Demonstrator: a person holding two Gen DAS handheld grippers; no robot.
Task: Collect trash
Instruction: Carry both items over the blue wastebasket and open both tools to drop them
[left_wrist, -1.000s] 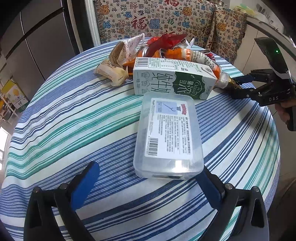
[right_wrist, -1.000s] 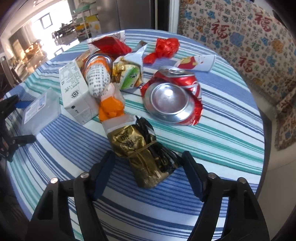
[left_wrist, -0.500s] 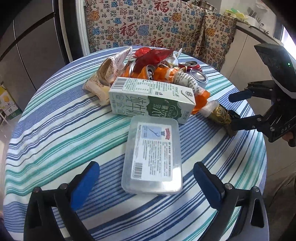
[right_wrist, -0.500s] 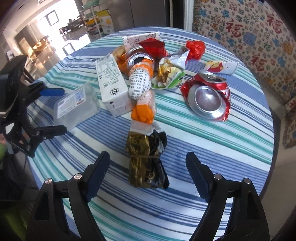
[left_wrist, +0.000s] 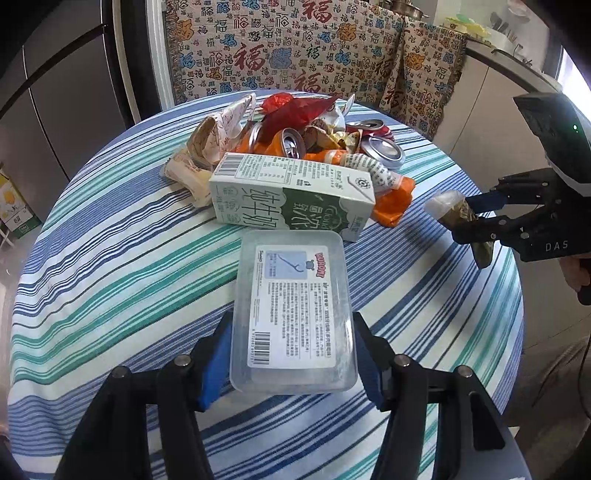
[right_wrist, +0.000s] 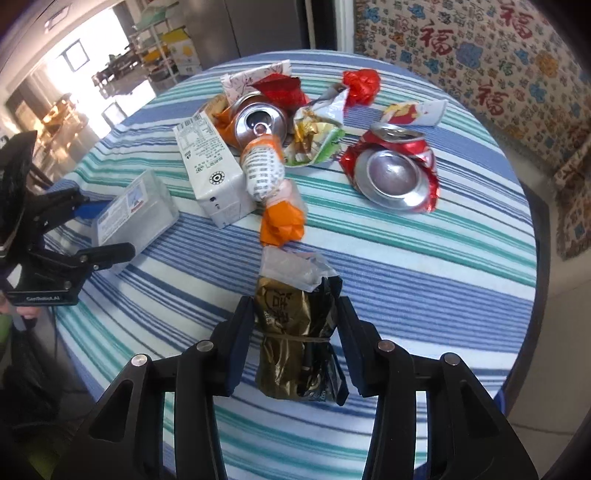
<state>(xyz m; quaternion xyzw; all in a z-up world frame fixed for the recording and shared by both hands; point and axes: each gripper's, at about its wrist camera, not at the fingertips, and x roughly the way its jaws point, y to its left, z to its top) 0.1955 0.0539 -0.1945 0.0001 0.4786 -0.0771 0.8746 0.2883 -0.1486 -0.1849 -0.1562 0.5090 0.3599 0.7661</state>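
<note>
A clear plastic box (left_wrist: 291, 295) with a printed label lies on the striped round table (left_wrist: 110, 258). My left gripper (left_wrist: 291, 354) has its jaws closing, and both blue pads touch the box's near end. A gold and black wrapper bundle (right_wrist: 288, 314) tied with a band sits between the pads of my right gripper (right_wrist: 297, 325), whose jaws are closing and pressing on it. In the left wrist view the right gripper (left_wrist: 476, 218) holds that bundle (left_wrist: 458, 214) just above the table's right edge.
Behind the box lie a green and white milk carton (left_wrist: 291, 195), an orange wrapper (right_wrist: 280, 221), opened cans, crumpled paper and red foil. A crushed red can (right_wrist: 395, 173) lies apart on the right. A patterned cloth (left_wrist: 295, 55) hangs behind the table.
Both grippers went from wide open to closed in on their items: the left on the plastic box, the right on the gold bundle, which has lifted slightly off the cloth.
</note>
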